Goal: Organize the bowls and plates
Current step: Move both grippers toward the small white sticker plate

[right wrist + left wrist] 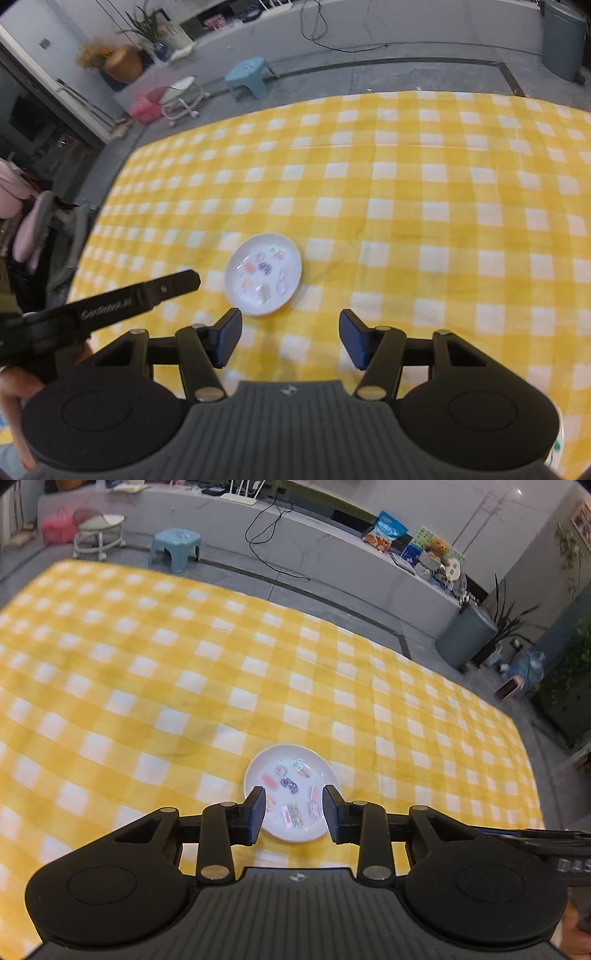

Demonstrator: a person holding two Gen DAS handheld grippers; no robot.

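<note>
A small white plate [291, 775] with colourful printed pictures lies on the yellow-and-white checked cloth. My left gripper [293, 805] is open and empty, its fingers straddling the plate's near half from above. In the right wrist view the same plate [263, 274] lies ahead and to the left of my right gripper [291, 334], which is open and empty above the cloth. The left gripper's body [110, 306] shows at the left of that view. A white rim [557, 439] of another dish peeks out at the lower right, mostly hidden.
The checked cloth [147, 664] covers a wide table. Beyond its far edge stand a blue stool [175, 548], a white wheeled stool [99, 531], a grey bin [467, 635] and a low ledge with toys and cables.
</note>
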